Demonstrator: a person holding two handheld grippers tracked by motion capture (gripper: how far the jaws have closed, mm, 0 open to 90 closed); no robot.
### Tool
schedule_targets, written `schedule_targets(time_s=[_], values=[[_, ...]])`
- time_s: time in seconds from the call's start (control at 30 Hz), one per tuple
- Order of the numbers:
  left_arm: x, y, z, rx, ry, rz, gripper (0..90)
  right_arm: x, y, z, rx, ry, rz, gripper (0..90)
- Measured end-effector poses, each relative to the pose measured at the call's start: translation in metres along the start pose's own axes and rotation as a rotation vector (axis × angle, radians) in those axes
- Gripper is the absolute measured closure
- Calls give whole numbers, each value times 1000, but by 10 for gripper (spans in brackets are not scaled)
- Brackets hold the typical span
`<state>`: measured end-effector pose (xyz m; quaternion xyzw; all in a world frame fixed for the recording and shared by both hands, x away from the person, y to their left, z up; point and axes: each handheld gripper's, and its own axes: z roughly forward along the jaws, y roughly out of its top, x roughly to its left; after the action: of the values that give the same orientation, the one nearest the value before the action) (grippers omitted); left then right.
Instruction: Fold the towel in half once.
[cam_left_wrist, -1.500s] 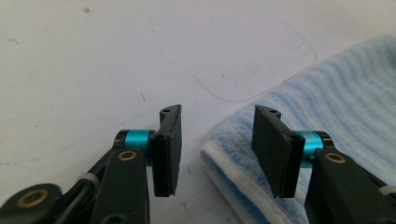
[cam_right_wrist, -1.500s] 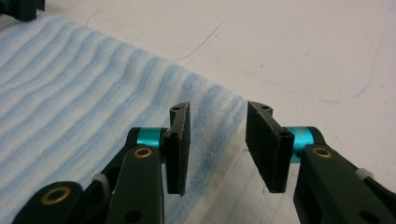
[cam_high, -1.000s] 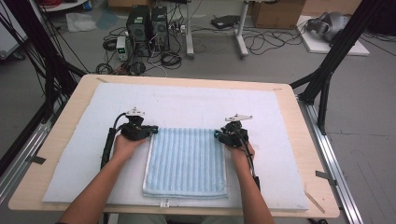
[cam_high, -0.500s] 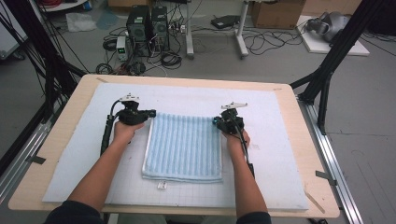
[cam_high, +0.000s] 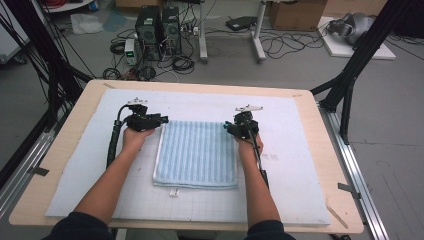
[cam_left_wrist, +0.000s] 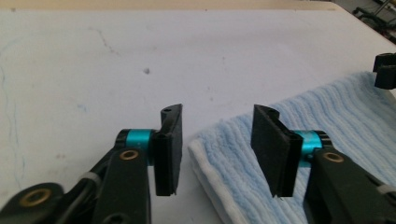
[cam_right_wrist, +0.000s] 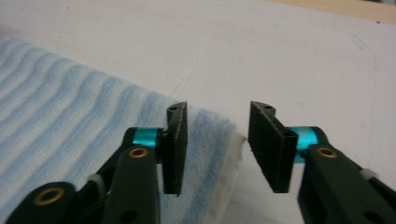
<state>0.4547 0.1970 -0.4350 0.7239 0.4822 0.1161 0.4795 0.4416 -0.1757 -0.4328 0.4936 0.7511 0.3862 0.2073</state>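
While the folded light-blue striped terry towel (cam_high: 196, 154) lies flat near the middle of the white padded mat (cam_high: 300, 165) that covers the pale wooden table (cam_high: 332, 150), both grippers stand at its far corners. At the towel's far left corner, the left gripper (cam_high: 161, 120) rests low over the mat; its jaws have just been opening and now stand apart. In the left gripper view, the towel's white-edged corner (cam_left_wrist: 210, 149) lies between and below the two black pads (cam_left_wrist: 169, 149), and neither pad presses on the cloth. At the far right corner, the right gripper (cam_high: 228, 128) is released in the same manner; its jaws have likewise just been opening. In the right gripper view, the towel's corner (cam_right_wrist: 219, 140) lies beneath the gap, with one pad (cam_right_wrist: 176, 149) above the cloth and the other above bare mat, neither clamping it. From the high view, the person's forearms (cam_high: 112, 180) run alongside the towel's left and right edges. Neither gripper holds anything.
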Motion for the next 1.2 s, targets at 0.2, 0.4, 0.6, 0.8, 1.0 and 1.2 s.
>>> schedule_targets(time_s=[0.2, 0.4, 0.6, 0.8, 1.0, 1.2], values=[[-9, -13, -20, -26, -23, 5, 475, 4, -1, -17, -19, 50, -26, 474], [-18, -31, -41, -38, -44, 45, 473, 9, -8, -39, -32, 107, -71, 458], [-26, -47, -63, -54, -77, 61, 497, 11, -24, -62, -11, 153, -118, 446], [-35, -63, -79, -72, -112, 82, 528, 13, -41, -83, -37, 175, -109, 456], [-45, -76, -90, -66, -147, 100, 538, 16, -57, -99, -45, 195, -117, 510], [-54, -88, -94, -55, -173, 105, 559, 23, -77, -108, -22, 232, -124, 584]])
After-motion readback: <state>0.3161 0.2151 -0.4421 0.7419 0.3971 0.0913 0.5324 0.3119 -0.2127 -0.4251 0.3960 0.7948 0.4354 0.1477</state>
